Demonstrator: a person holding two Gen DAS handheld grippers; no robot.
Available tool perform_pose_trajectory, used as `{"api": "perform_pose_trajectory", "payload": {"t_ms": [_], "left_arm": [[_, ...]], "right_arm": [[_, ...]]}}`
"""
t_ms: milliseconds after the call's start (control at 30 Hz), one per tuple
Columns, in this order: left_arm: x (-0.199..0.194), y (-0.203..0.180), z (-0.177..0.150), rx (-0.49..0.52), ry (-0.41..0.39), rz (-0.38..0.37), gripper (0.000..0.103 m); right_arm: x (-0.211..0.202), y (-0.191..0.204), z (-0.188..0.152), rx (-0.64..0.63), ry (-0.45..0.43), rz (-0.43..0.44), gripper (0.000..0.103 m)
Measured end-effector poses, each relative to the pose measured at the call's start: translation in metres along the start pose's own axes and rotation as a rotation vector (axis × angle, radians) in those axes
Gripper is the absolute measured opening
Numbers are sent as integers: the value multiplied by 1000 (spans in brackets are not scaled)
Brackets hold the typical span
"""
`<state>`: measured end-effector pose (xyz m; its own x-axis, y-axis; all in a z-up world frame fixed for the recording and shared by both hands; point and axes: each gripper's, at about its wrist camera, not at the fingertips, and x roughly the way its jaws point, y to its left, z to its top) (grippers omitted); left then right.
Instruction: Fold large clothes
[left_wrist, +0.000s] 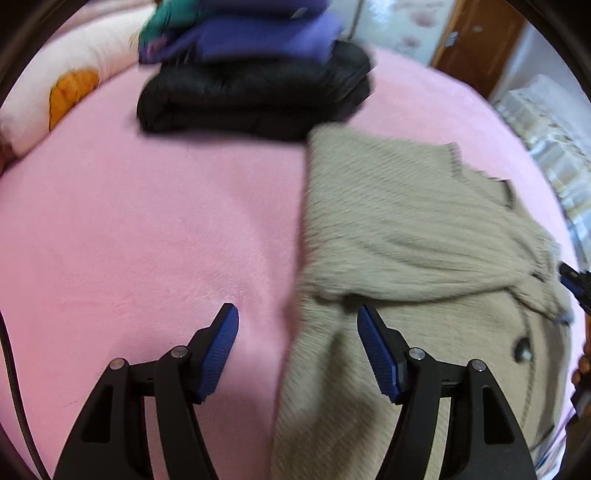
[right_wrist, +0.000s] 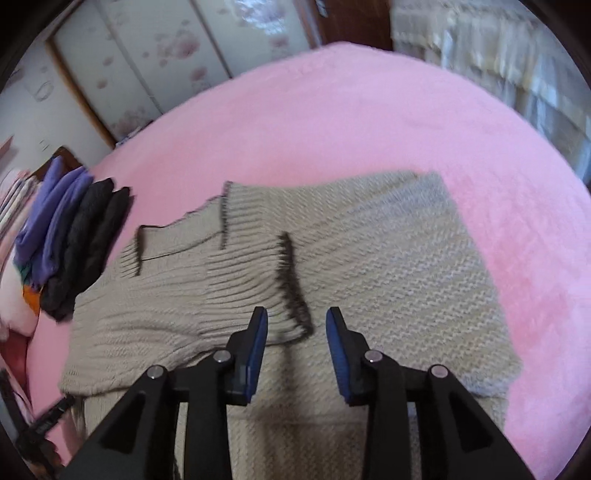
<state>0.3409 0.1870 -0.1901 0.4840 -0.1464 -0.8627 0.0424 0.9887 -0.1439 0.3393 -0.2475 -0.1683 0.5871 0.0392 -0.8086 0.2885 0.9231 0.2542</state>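
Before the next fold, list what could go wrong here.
1. The beige cardigan's folded sleeve lies loose; dragging an edge may undo it.
2. The stack of folded clothes sits right at the cardigan's corner; a sweep could topple it.
3. Both the left gripper and right gripper hover open, holding nothing.

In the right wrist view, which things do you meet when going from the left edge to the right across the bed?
Purple folded clothes → black folded clothes → beige knitted cardigan → bare pink blanket.
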Motion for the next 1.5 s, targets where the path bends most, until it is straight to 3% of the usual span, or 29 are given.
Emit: {"api": "perform_pose_trajectory", "payload": {"t_ms": [100,167,300,367,433,500,600,633,700,900,1000,1100,1233,1500], "left_arm": [[-23,-18,6,39,-90,-28,66],[-22,-28,16,21,-106,-55,66],[14,-47,39,-53,-72,-73,66],[37,-53,45,-94,-37,-78,63],[55,-60,46,-108,-11,-68,62],[69,-65,43,-76,13,-22,62],[83,-73,36,1,52,28,62],[84,-74,35,23,55,31,62],[83,-76,34,52,58,31,62],[85,-78,31,72,49,33,62],[86,-81,30,80,49,47,62],[86,-79,34,79,61,54,62],[67,-80,36,68,81,52,63],[-17,-79,4,13,24,-30,69]], "right_arm": [[-11,34,-8,-113,-31,67,33],[-12,64,-8,-178,-34,101,33],[7,127,-15,-253,20,219,32],[28,152,-20,-273,78,279,23],[51,169,-26,-283,142,316,16],[65,175,-30,-288,159,308,16],[77,162,-29,-281,148,261,13],[79,151,-25,-272,134,202,1],[83,127,-17,-252,121,133,0],[66,42,-3,-110,109,137,0],[56,27,-5,-88,104,142,0],[52,30,-9,-92,110,50,0],[29,24,-15,-38,144,156,3],[-76,18,-45,-66,17,218,3]]}}
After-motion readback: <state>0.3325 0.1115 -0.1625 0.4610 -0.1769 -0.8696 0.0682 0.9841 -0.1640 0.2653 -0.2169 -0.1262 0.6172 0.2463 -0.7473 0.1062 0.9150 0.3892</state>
